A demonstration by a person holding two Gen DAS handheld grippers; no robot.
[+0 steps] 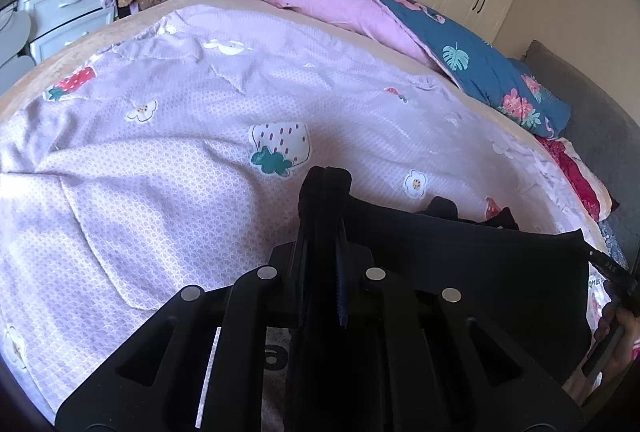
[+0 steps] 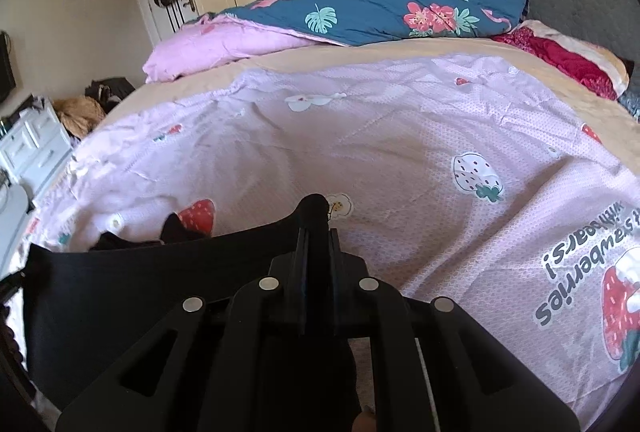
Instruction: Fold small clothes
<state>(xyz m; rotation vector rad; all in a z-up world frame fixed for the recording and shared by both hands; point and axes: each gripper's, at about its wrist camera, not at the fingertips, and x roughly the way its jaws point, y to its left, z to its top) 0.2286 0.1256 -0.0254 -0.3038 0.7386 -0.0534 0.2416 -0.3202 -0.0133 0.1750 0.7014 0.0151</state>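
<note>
While both grippers point down toward the bed, a small black garment hangs stretched between them above the near edge of the bed. The left gripper has its jaws pressed together on one end of the cloth, a bunch of black fabric poking out past the fingertips. The right gripper is clamped the same way on the other end of the black garment.

The garment's long axis runs from one gripper to the other, side to side along the near edge of the bed, with its upper edge drawn in a shallow curve between the two grips. The cloth falls from that edge toward the person; its lower part is hidden behind the gripper bodies.

Under it lies a lilac strawberry-print sheet spread over the bed, and a little more dark fabric rests on that sheet just past the taut edge. A blue floral quilt is folded along the far edge of the bed.
</note>
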